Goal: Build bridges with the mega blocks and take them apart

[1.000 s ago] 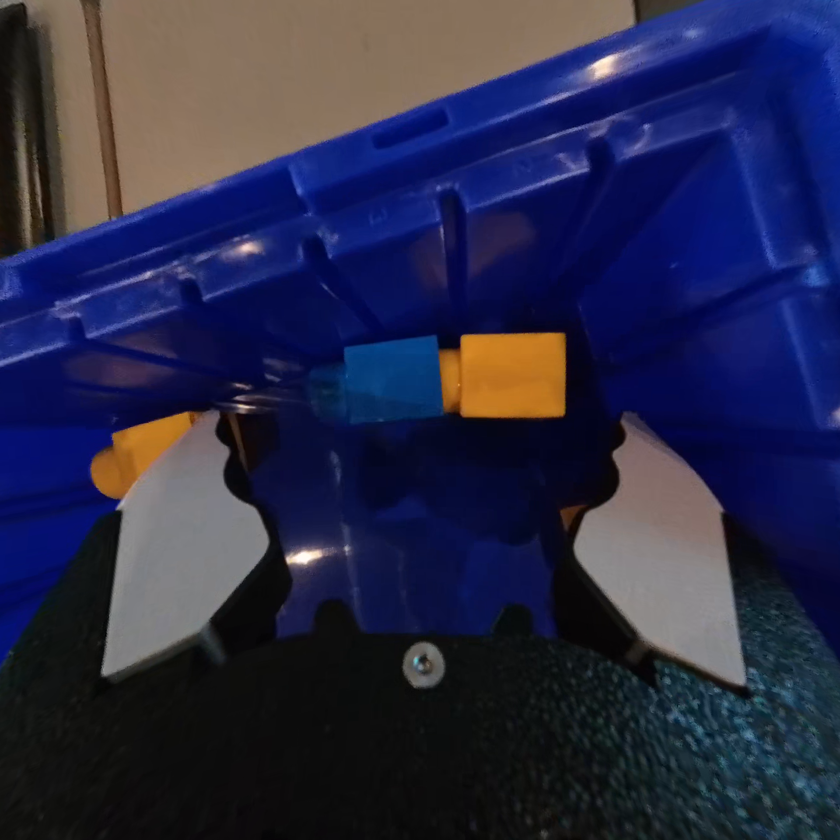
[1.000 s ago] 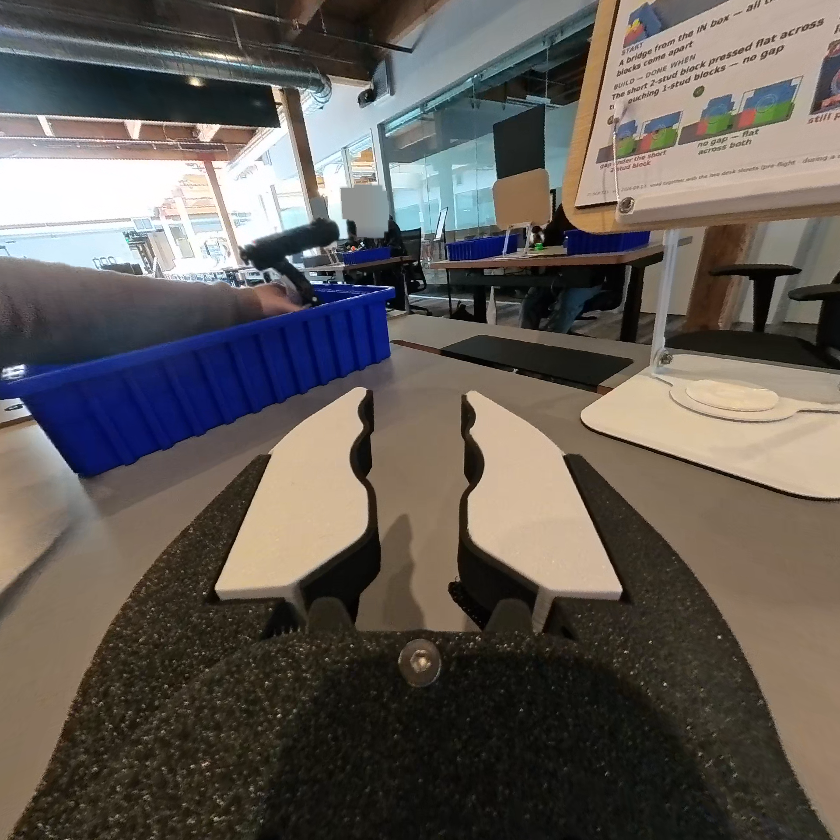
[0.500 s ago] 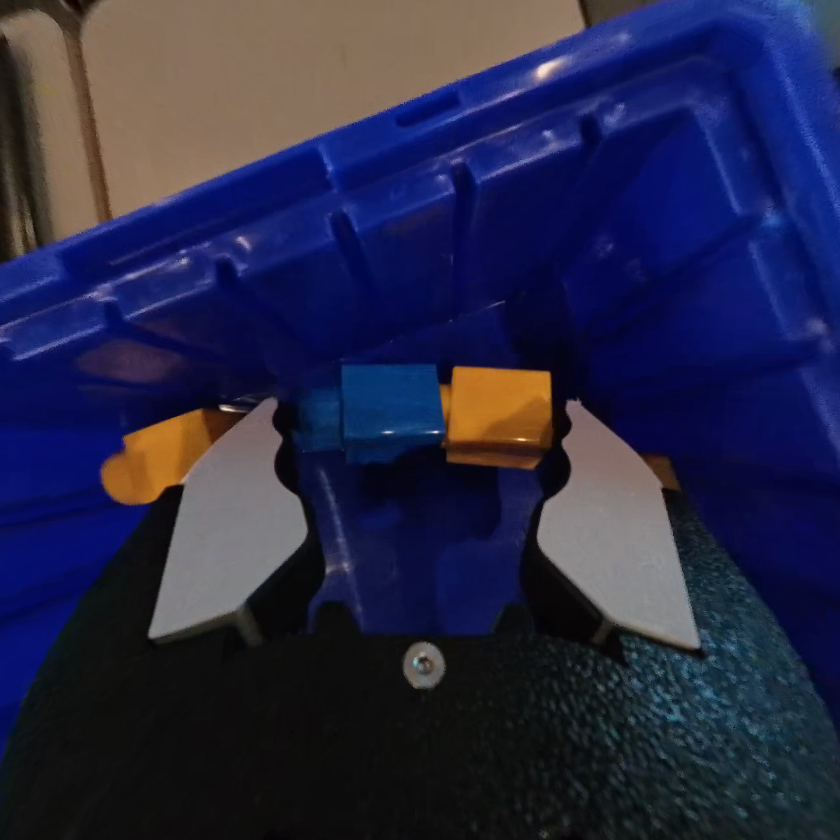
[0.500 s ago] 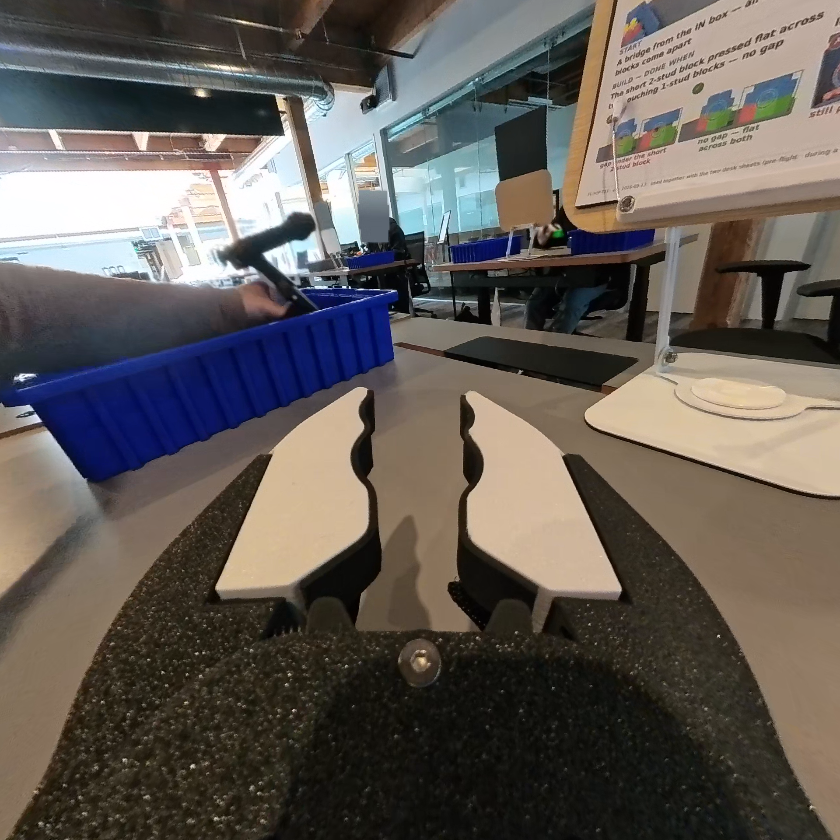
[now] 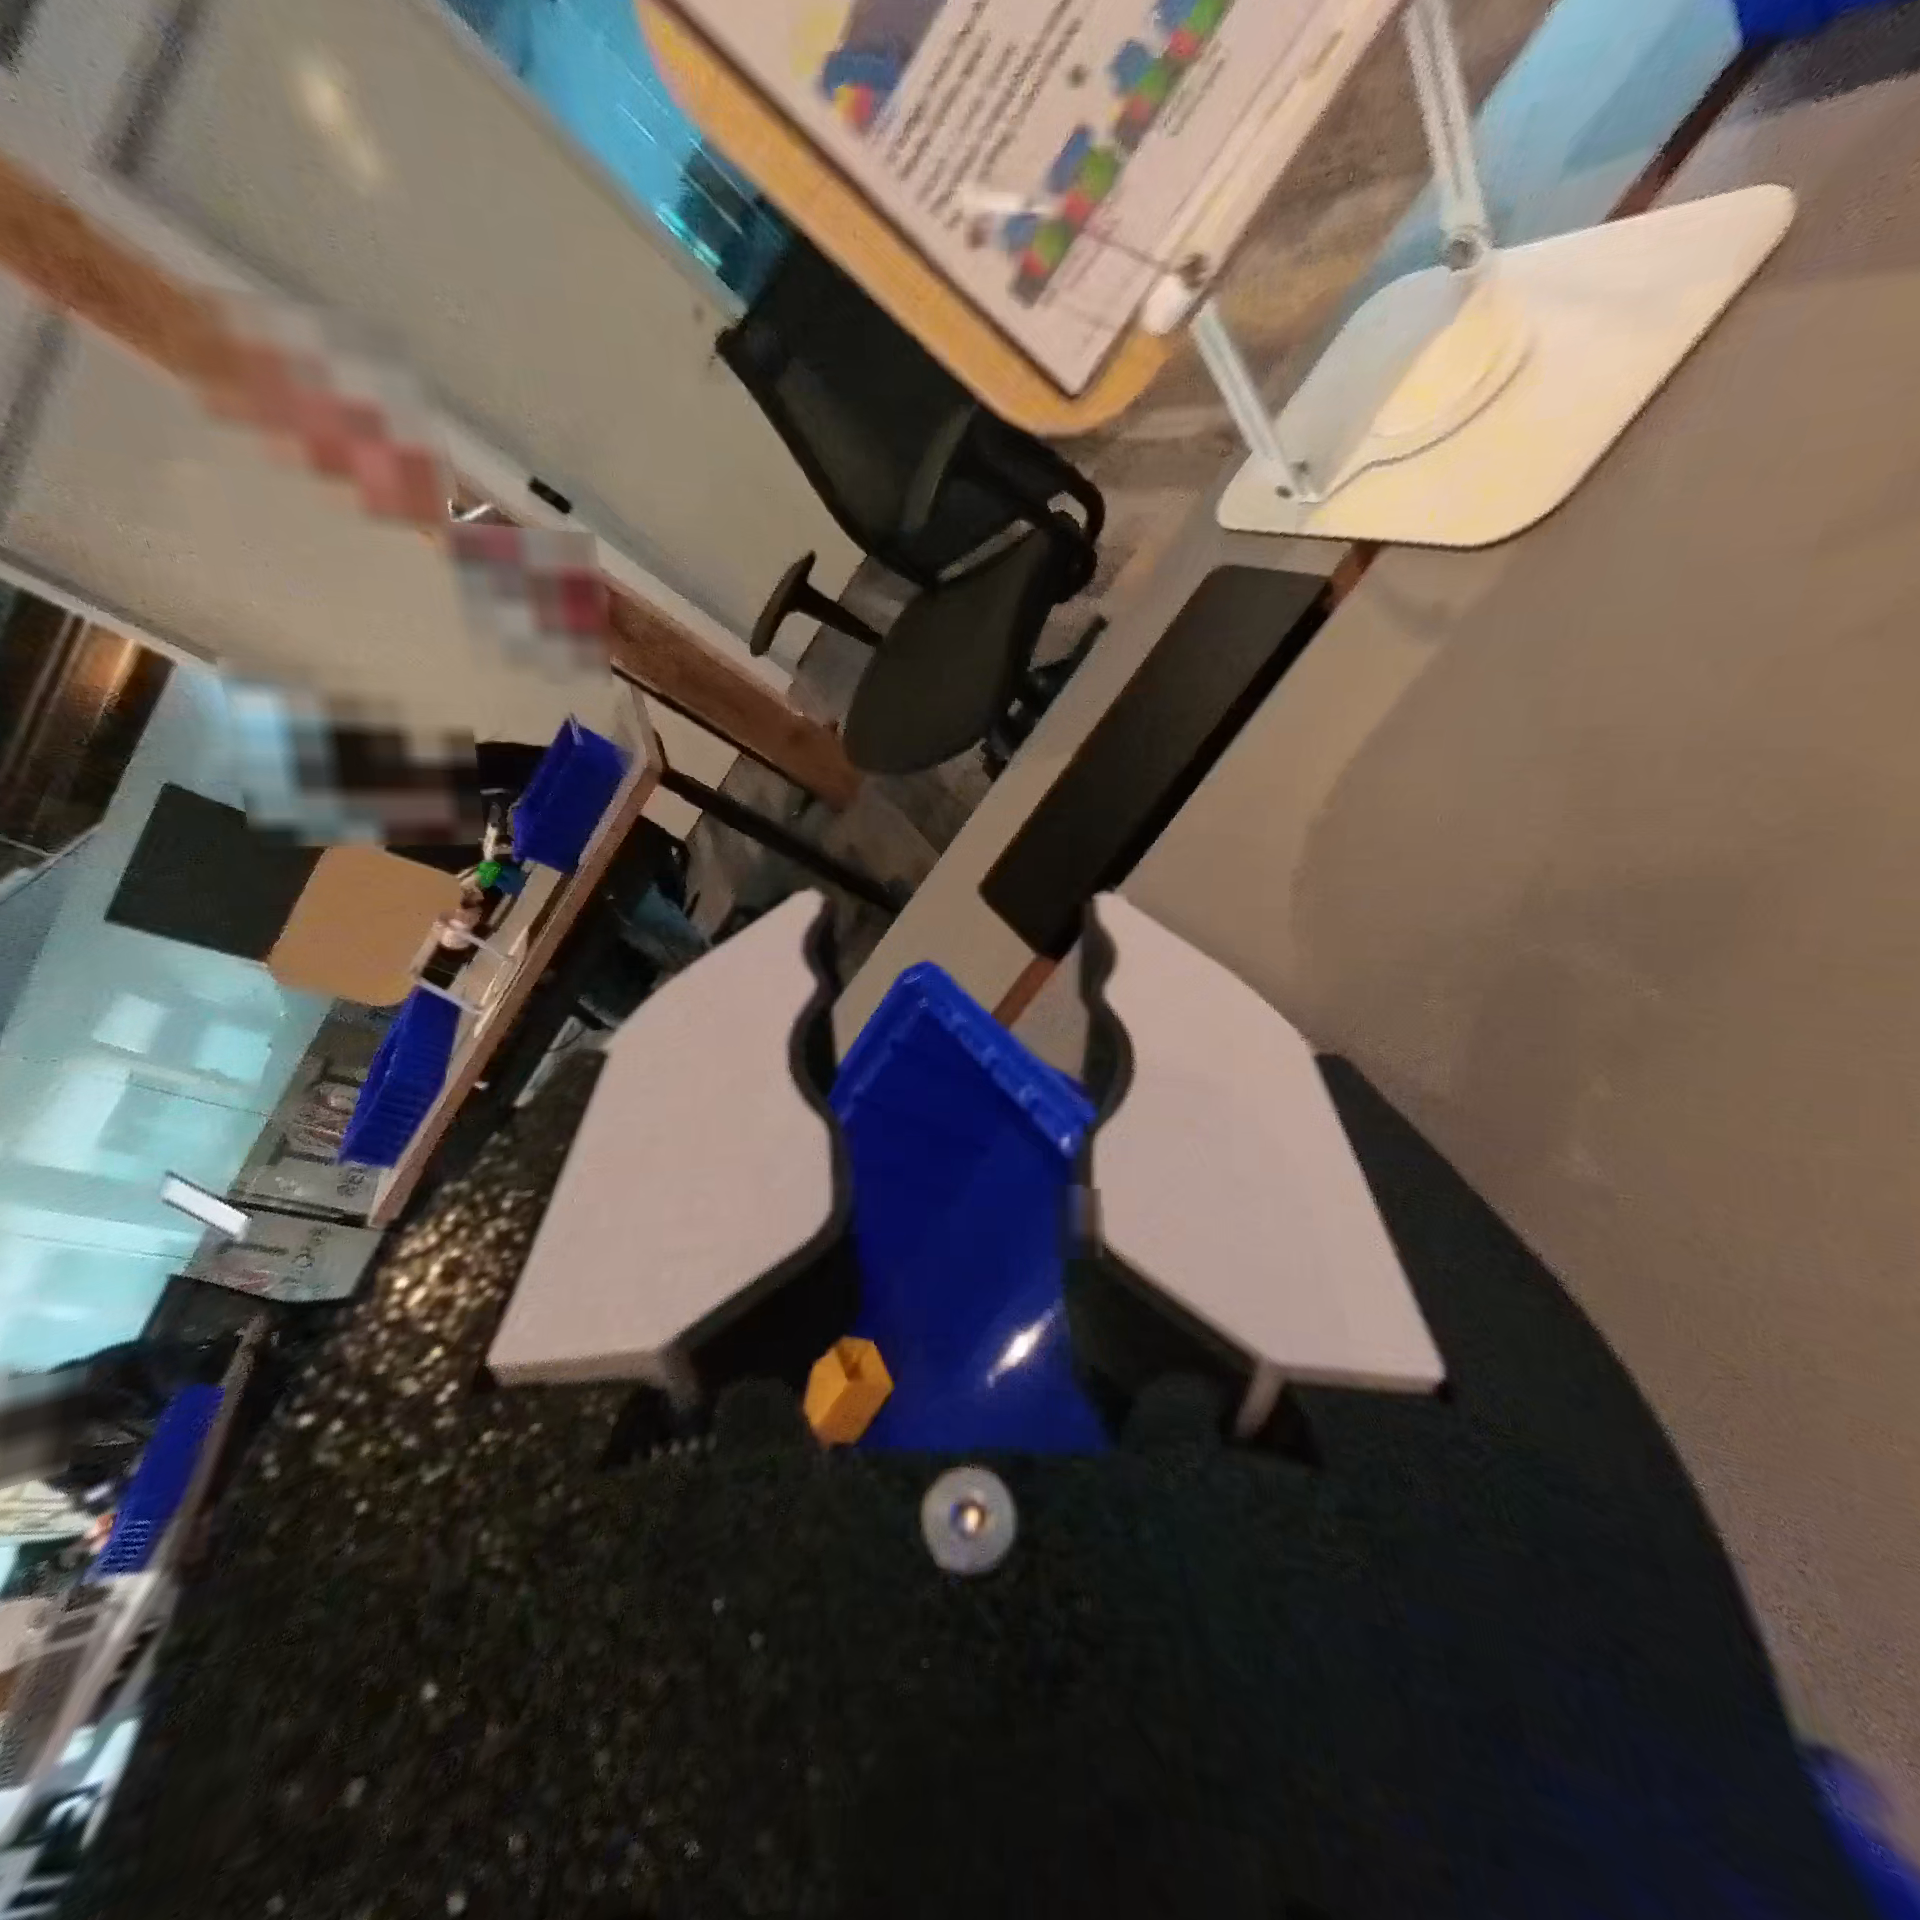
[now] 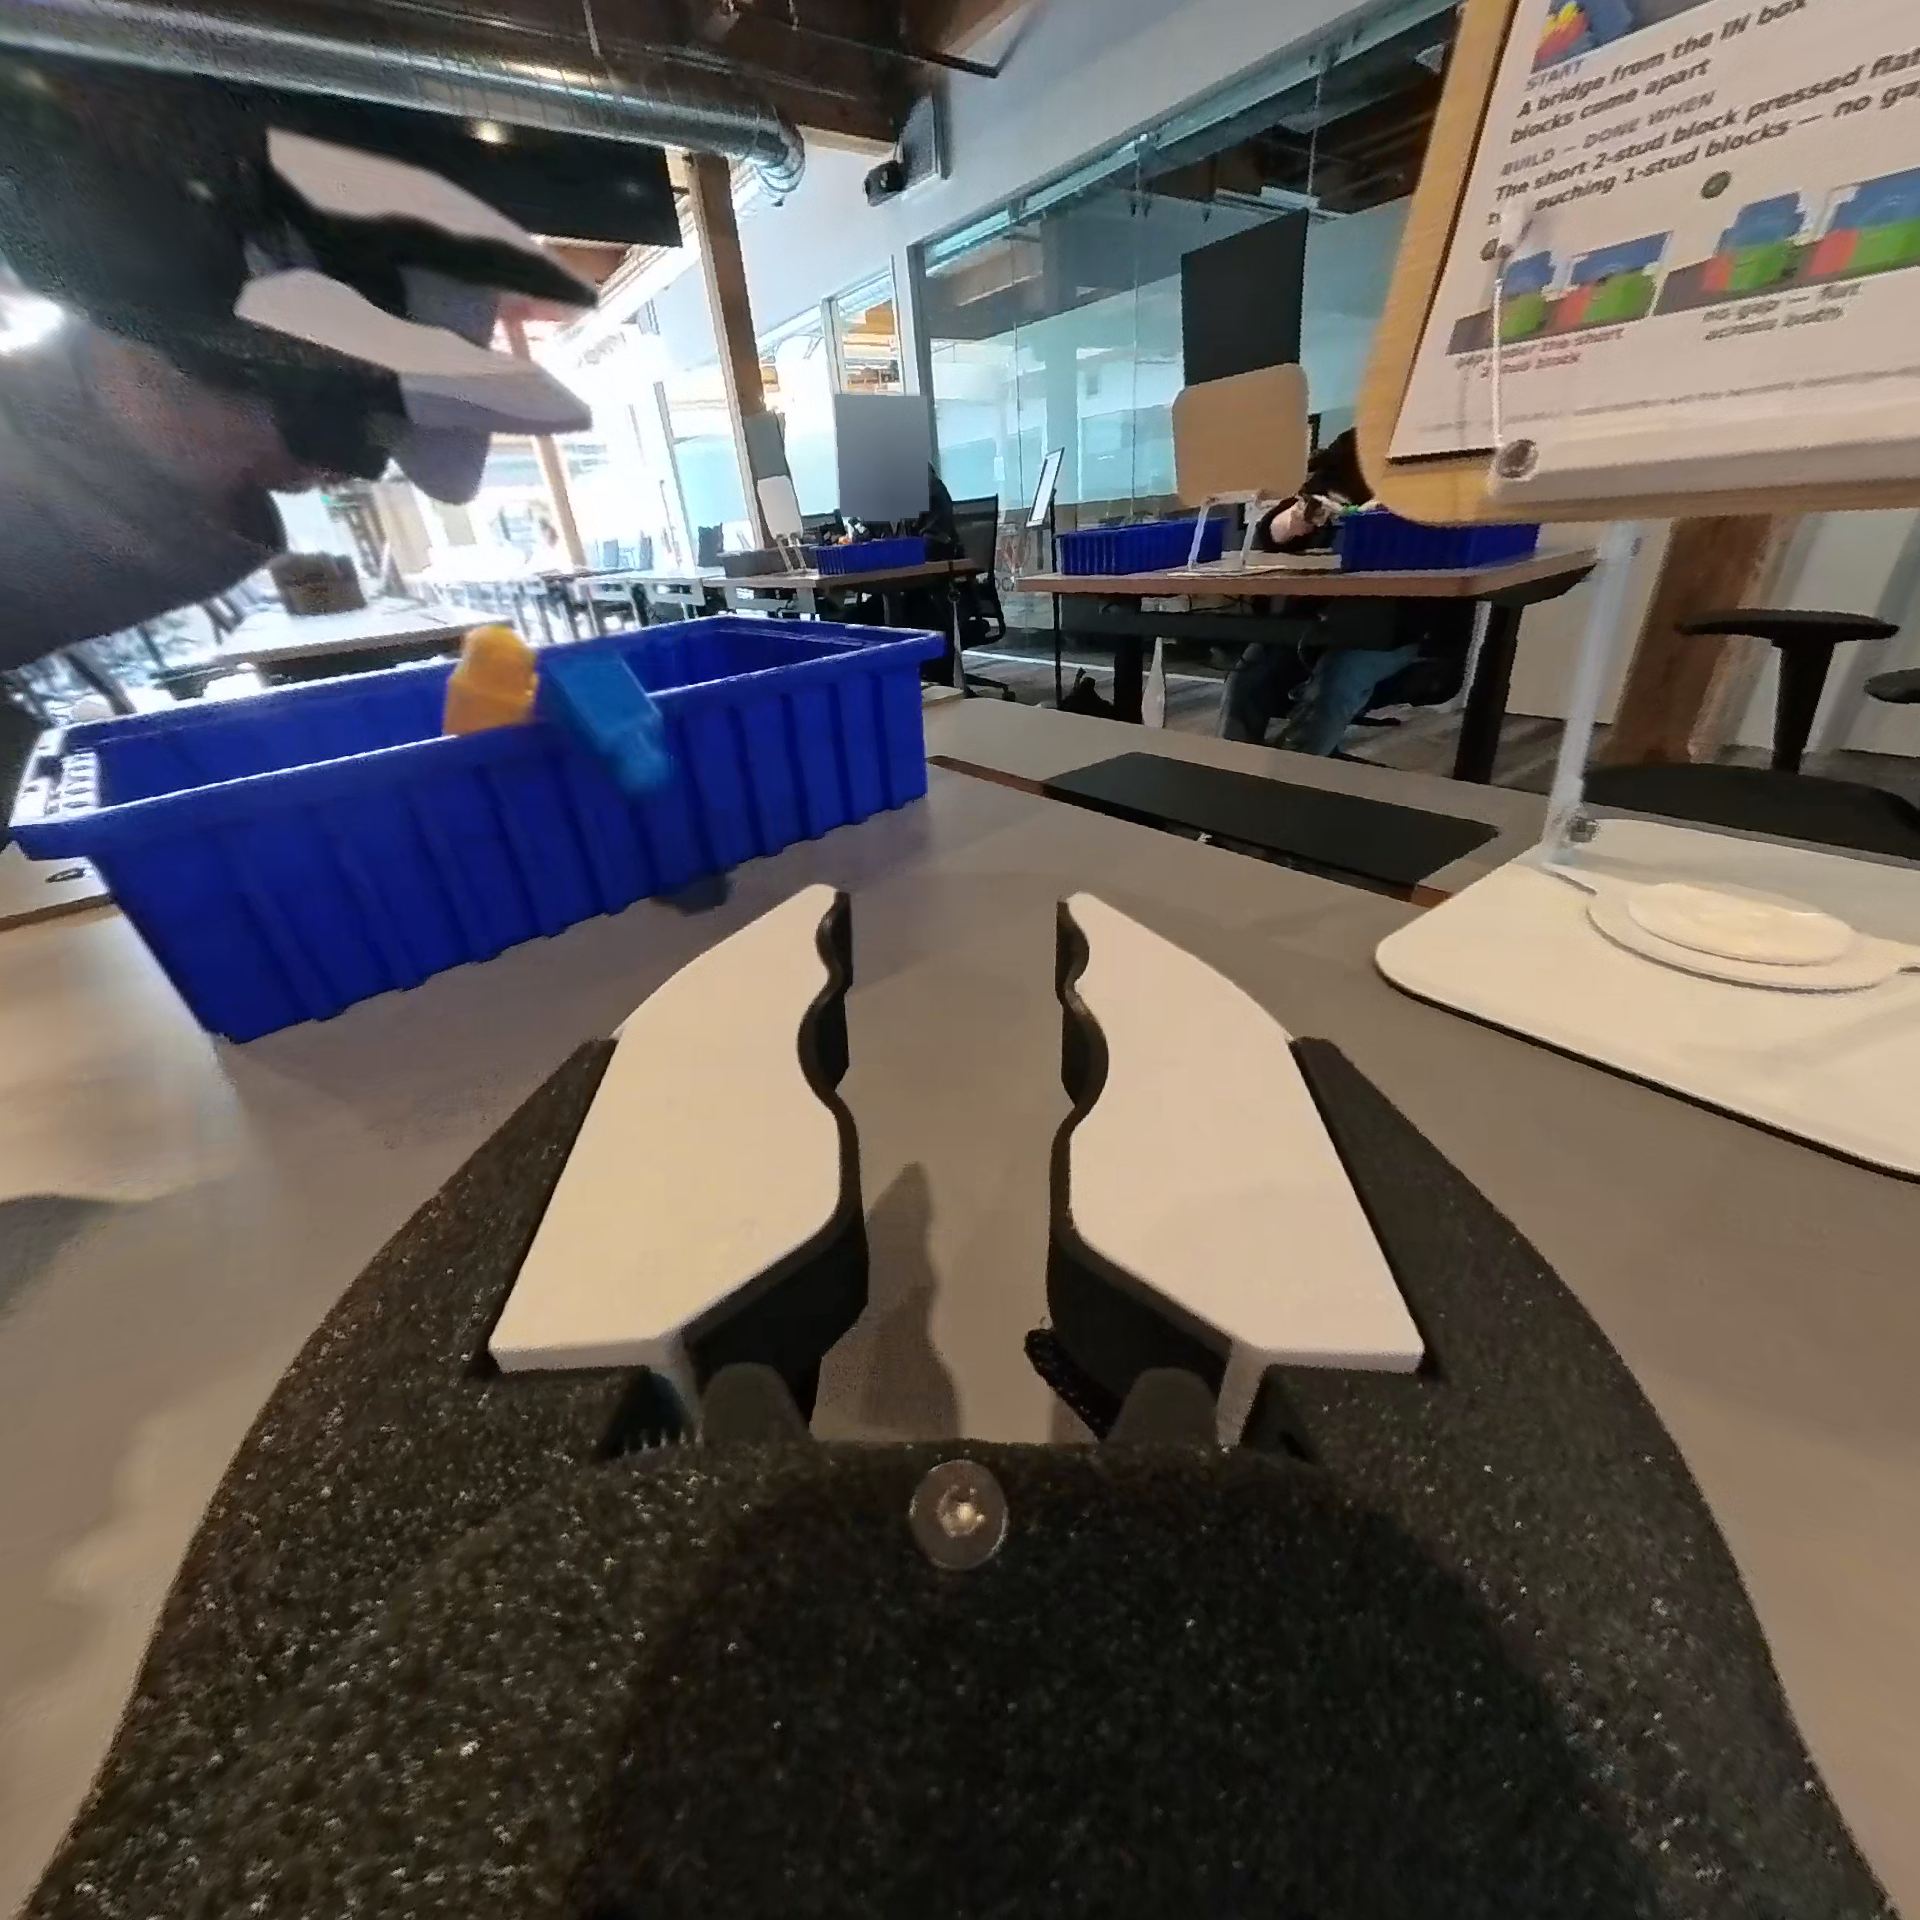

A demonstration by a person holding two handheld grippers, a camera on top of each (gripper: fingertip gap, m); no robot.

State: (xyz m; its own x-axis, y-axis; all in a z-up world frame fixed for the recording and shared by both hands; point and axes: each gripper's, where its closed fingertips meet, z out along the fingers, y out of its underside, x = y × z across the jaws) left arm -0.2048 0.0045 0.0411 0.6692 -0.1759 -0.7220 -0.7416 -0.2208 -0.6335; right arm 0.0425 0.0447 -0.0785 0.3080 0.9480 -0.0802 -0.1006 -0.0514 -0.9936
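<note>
Two blocks — one orange block (image 6: 488, 681) and one light-blue block (image 6: 613, 717) — appear blurred at the near rim of the blue bin (image 6: 312, 862), which stands on a grey table (image 6: 1039, 862) in an open office. The left gripper (image 6: 566, 343) hangs above, empty, jaws parted. The right gripper (image 6: 951, 925) rests low, jaws moderately apart, holding nothing.
</note>
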